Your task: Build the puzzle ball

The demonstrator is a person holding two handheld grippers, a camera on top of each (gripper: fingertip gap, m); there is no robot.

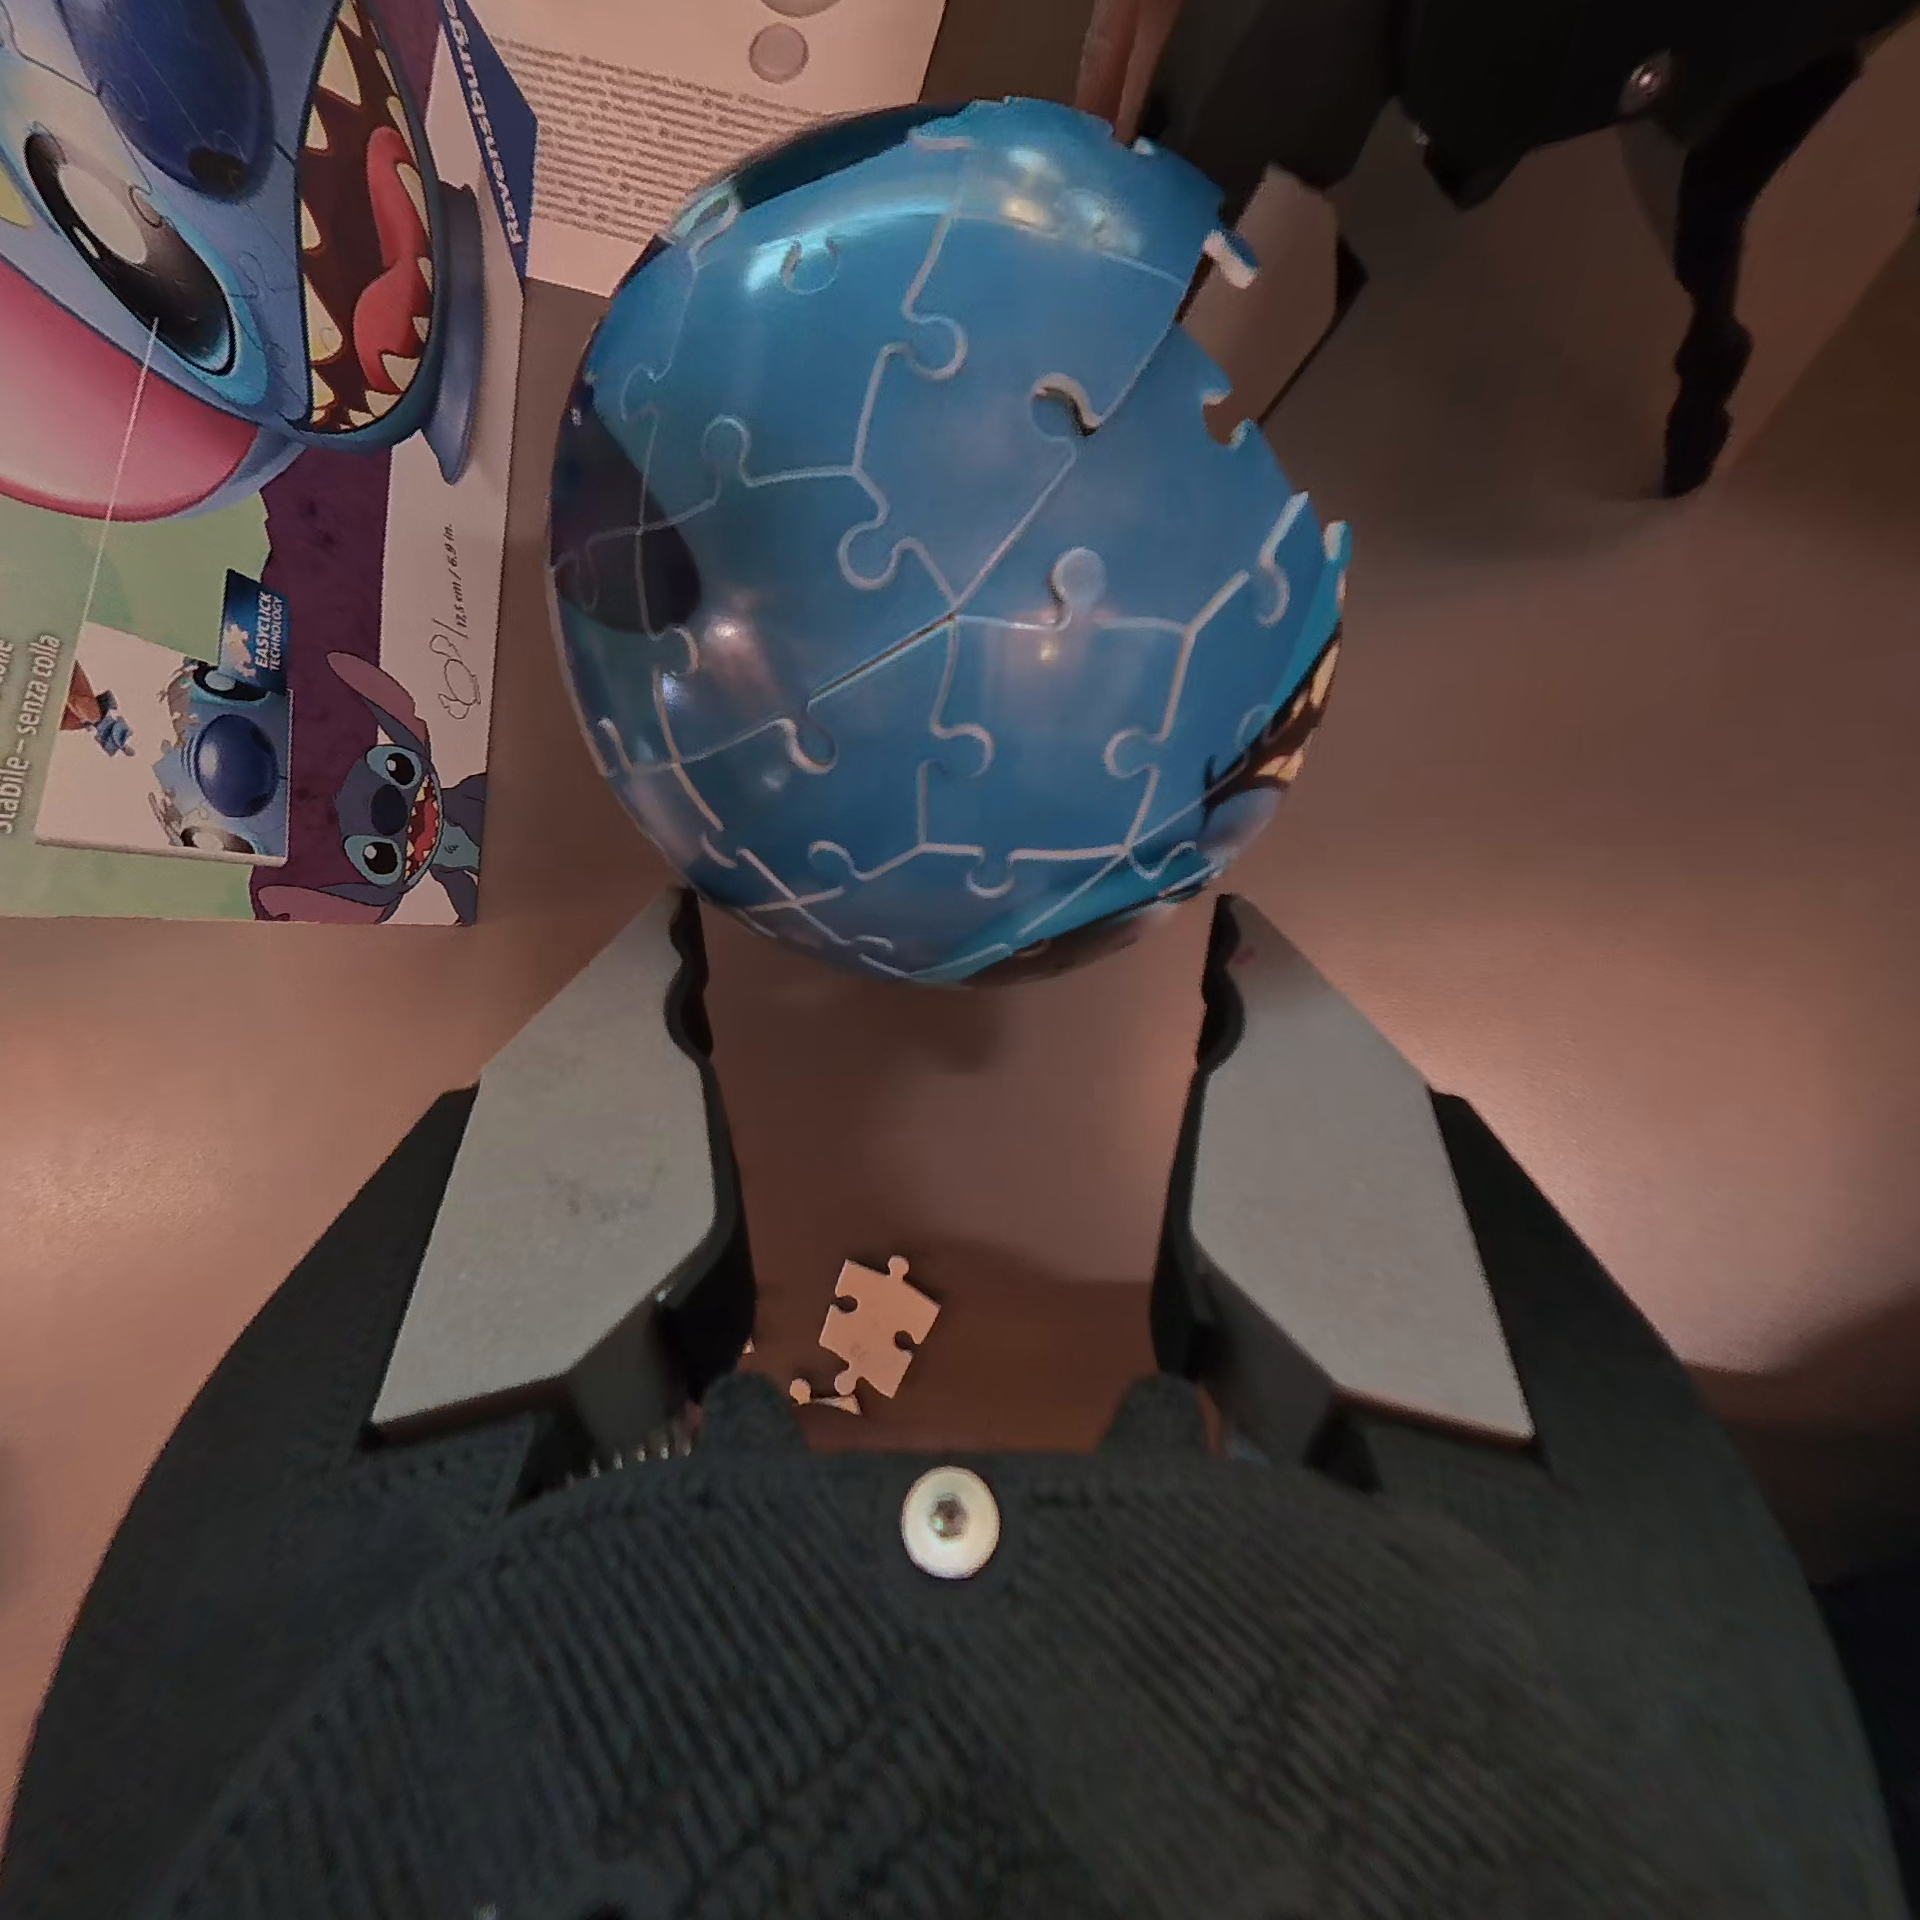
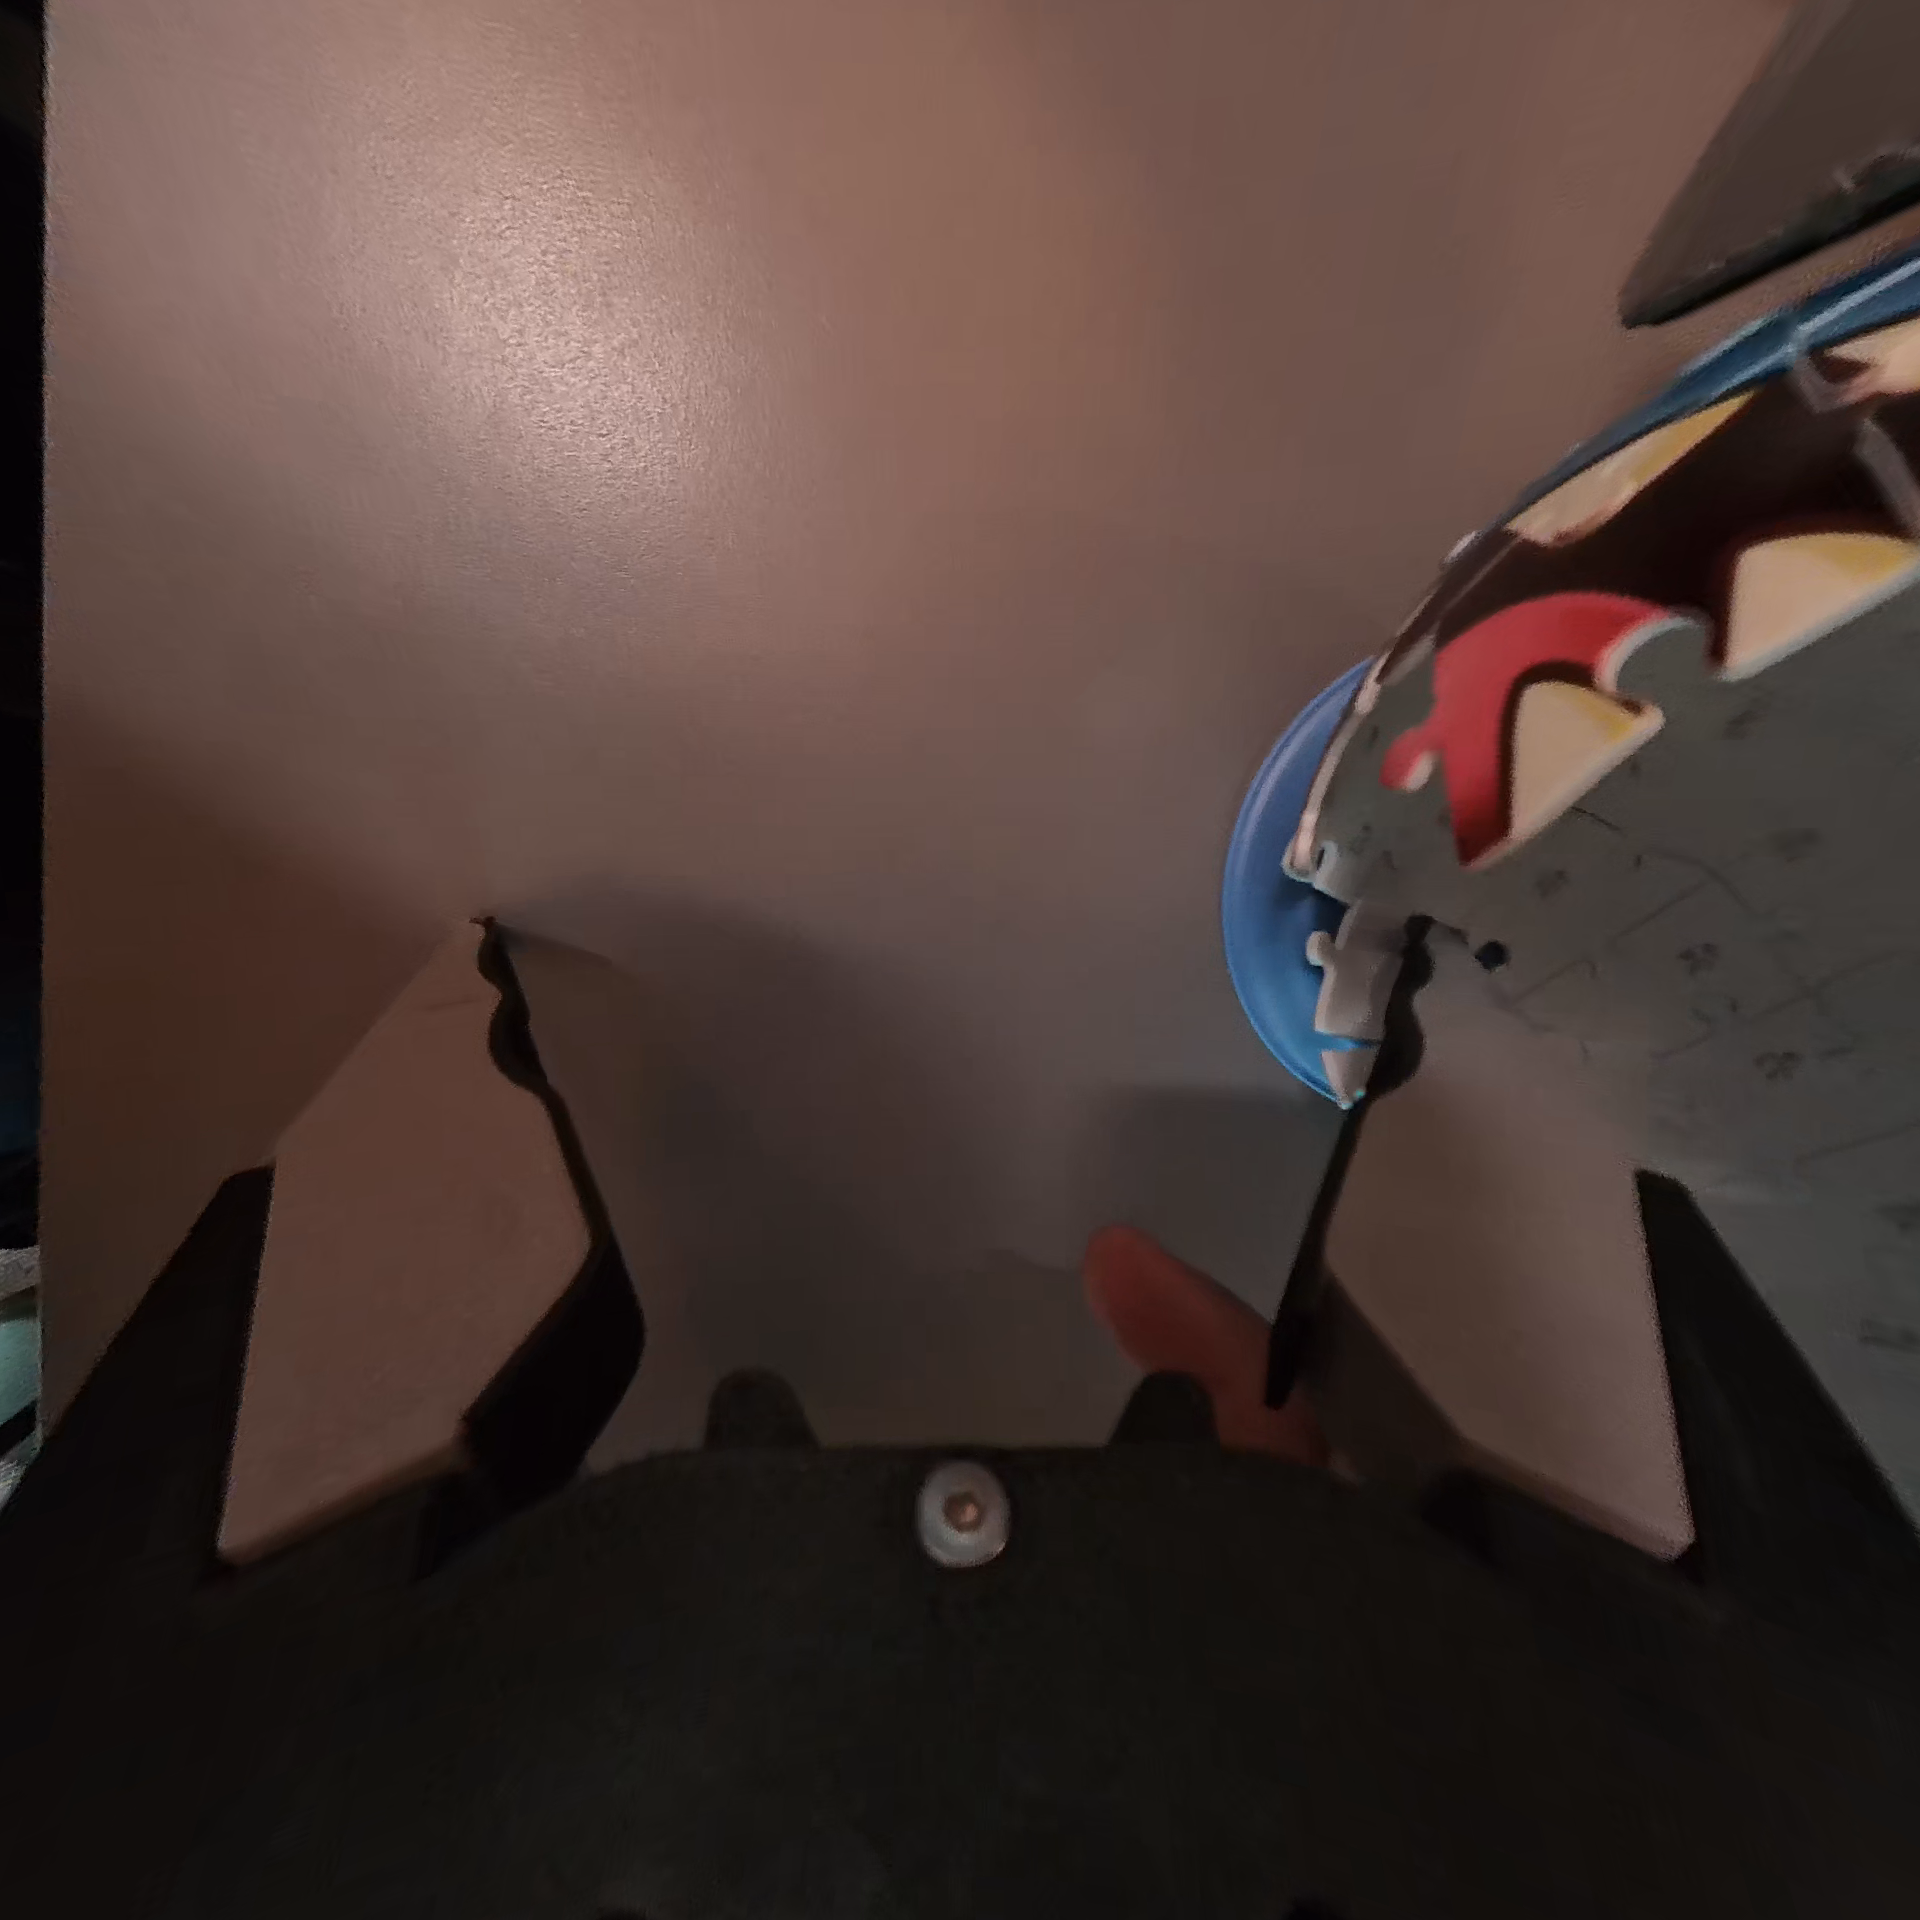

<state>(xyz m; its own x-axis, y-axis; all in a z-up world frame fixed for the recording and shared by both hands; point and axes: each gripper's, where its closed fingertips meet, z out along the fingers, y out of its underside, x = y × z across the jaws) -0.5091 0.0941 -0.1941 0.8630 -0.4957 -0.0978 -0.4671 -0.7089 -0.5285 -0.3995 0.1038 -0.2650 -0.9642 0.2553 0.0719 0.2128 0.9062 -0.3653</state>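
Puzzle ball (image 1: 935, 582) far side hidden; left claw (image 1: 951, 925) spread.

A brown table (image 1: 1558, 831) filled both views, lit in soft patches and shadowed nearer the cameras. On it, at the left of the left wrist view, a printed box (image 1: 260, 468) lay flat, showing a blue cartoon creature with a wide toothed mouth. Beside its upper edge lay a white sheet (image 1: 727, 135) of fine print. A dark flat slab (image 2: 1787, 177) crossed the upper right corner of the right wrist view.
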